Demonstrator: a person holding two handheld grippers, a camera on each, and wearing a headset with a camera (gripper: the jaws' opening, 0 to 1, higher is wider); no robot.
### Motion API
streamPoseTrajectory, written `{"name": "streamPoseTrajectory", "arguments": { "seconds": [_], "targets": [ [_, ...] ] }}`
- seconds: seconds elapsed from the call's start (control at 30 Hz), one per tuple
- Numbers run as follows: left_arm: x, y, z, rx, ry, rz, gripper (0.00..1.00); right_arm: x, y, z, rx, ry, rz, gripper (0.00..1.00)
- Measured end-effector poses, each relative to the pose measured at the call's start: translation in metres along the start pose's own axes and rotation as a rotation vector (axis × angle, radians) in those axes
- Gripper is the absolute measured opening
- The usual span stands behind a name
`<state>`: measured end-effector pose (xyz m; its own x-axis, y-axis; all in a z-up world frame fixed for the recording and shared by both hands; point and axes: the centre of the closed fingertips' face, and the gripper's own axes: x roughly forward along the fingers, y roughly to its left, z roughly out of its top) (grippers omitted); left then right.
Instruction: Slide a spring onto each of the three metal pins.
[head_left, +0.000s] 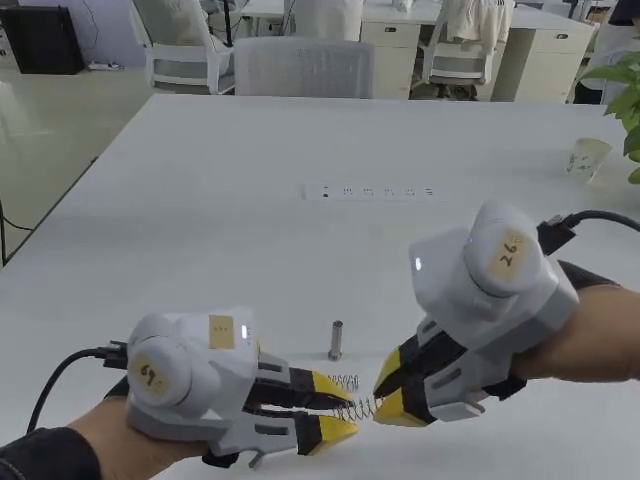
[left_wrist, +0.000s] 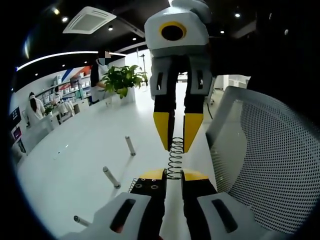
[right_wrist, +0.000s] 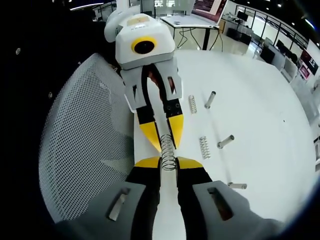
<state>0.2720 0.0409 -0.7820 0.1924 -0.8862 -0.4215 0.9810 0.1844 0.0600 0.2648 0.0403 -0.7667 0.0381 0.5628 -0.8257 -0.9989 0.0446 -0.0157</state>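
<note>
We see the left claw (left_wrist: 173, 175) pressed onto one end of a spring (left_wrist: 174, 155), its two yellow tips pinching the coil from either side. The right claw (right_wrist: 168, 163) faces it tip to tip and pinches the other end of the same spring in the same way. The spring is a thin coil of bright silver wire. It is stretched straight between the two claws, in the short gap between them, low over the white tabletop (head_left: 250, 220).

We count three springs in all: the one held and two loose springs lying flat on the tabletop. One lies near the left claw's body (right_wrist: 192, 104) and the other nearer the right claw (right_wrist: 204, 147).

We count three metal pins, which are short, plain grey cylinders set in a row and spaced apart (right_wrist: 210, 99) (right_wrist: 225, 141) (right_wrist: 237, 185). All three are bare. Each loose spring lies near a pin without touching it. In the head view, one pin (head_left: 336, 340) stands upright just behind the held spring.

Further out, a grey mesh chair back (left_wrist: 260, 150) sits at the tabletop's edge. A socket strip (head_left: 368, 191) is set into the middle of the tabletop, and a paper cup (head_left: 588, 158) stands near the far right edge. A leafy potted plant (left_wrist: 120, 80) is beyond that.
</note>
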Motion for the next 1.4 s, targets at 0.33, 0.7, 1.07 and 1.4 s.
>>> {"name": "streamPoseTrajectory", "arguments": {
  "seconds": [0.33,0.7,1.07,1.4],
  "targets": [
    [0.001,0.001,0.0,0.002,-0.003,0.003,0.08,-0.004,0.001,0.016,-0.033,-0.022,-0.015,0.13],
    [0.001,0.0,0.001,0.006,-0.013,-0.003,0.08,-0.004,0.0,0.022,-0.03,-0.045,-0.018,0.14],
    [0.0,-0.001,0.01,0.008,-0.038,-0.002,0.08,0.003,0.0,0.018,0.004,-0.052,0.001,0.17],
    [-0.002,0.002,0.018,-0.019,-0.08,0.002,0.08,0.002,-0.001,0.019,0.02,-0.07,0.003,0.14]
  ]
}}
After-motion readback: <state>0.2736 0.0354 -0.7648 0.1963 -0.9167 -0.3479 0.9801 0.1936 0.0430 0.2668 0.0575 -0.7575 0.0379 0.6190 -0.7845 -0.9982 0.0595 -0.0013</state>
